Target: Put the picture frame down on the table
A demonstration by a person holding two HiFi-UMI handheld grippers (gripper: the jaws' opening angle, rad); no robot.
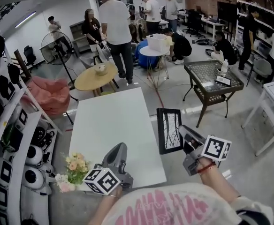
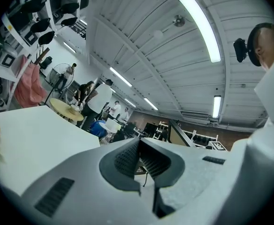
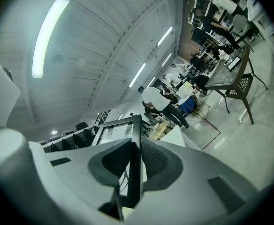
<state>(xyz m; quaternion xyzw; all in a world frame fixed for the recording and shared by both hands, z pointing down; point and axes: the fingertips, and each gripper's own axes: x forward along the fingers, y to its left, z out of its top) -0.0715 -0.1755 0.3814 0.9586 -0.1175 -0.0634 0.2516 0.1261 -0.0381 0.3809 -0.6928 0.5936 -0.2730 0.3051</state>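
Right gripper (image 1: 186, 137) grips picture frame (image 1: 169, 130)

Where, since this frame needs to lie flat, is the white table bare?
The white table is bare across its middle and far end, edge to edge. The picture frame in the right gripper hangs at its right edge. Only the near left corner is crowded, by the flowers and the left gripper.

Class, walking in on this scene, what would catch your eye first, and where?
The black picture frame, clamped by the right gripper, is held beside the white table, off its right edge. Then the flowers at its near left corner, next to the shut, empty left gripper.
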